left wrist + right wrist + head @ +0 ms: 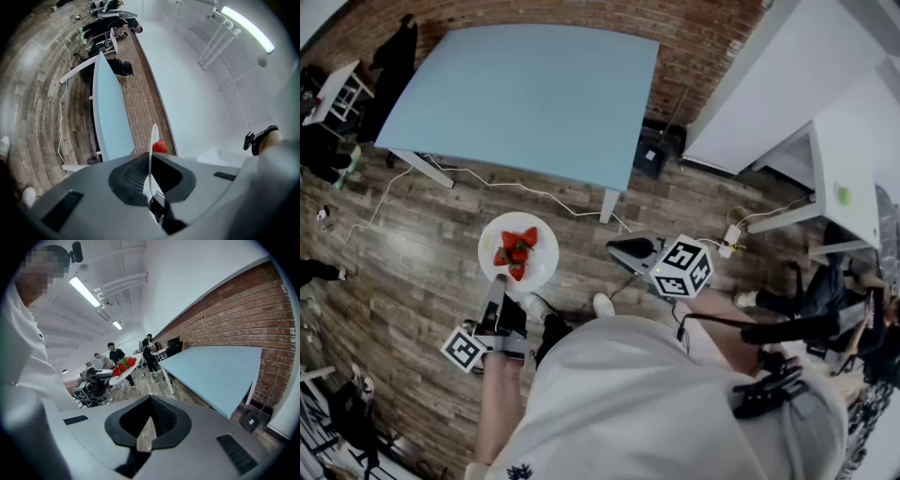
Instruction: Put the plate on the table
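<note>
Left hand-held gripper (498,284): nearest the person, closed on the near rim of the plate (546,255); its own view shows the rim edge-on, pinched between the jaws.
Plate: white, carried roughly level in the air above the wooden floor (412,234), near the tabletop's near edge but not yet over it.
Load: several strawberries (517,251) heaped at the plate's middle, none spilled.
Right hand-held gripper (619,249): just right of the plate, not touching it; jaws a little apart with only floor showing between them.
Tabletop (525,94): pale blue and bare, farther out, backed by a brick wall.
Done: the plate is picked up and held.
Left: carry it forward over the tabletop, lower it flat, and let go.
Progress: judged roughly halfway, since the placing itself is not yet begun.
</note>
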The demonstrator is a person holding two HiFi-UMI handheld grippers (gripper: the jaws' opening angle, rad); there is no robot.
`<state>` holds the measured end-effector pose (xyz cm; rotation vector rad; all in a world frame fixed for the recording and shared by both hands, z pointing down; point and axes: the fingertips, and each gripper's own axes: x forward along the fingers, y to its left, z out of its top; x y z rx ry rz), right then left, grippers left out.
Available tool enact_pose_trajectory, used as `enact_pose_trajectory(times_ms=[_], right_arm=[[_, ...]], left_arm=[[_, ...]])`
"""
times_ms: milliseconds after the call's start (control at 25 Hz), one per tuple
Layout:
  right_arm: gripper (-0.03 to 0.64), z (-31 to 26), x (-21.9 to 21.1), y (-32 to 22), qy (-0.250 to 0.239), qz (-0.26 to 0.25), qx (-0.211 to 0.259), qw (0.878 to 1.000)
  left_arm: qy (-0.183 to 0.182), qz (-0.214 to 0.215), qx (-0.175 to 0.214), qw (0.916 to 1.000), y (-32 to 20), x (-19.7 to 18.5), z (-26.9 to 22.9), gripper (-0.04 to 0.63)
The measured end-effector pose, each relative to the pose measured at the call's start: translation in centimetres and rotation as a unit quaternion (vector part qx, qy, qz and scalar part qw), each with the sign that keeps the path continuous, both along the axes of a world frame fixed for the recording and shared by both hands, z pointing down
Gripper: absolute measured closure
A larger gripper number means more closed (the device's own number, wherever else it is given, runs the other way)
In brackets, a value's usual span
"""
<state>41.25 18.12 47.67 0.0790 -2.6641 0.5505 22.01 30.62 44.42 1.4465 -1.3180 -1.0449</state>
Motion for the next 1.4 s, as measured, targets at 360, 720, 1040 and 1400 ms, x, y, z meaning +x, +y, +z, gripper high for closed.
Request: enact_pose_trajectory(times_ms=[360, 720, 1040, 1400], right_arm=[[0.609, -0.6, 4.0, -1.1, -0.008, -0.009, 0.028, 1.0], [0.565, -2.7, 3.3, -1.3, -0.072, -0.02, 0.052, 0.996], [0.537, -2.6, -2.7, -0.1, -0.074, -0.029, 0.074, 0.994], [0.537, -4.3, -15.7, 3.1, -0.085, -0.042, 0.076, 0.993]], left_arm=[[-0.024, 0.002, -0.004, 0.9997, -1.2, 4.2, -0.8, 0.584], [-0.034, -0.011, -0.01, 0.9993, -0.8, 4.4, -1.2, 0.583], [-0.023, -0.034, -0.017, 0.999, 1.2, -1.3, 0.0, 0.584], [0.007, -0.038, 0.007, 0.9992, 3.8, -12.4, 0.2, 0.584]])
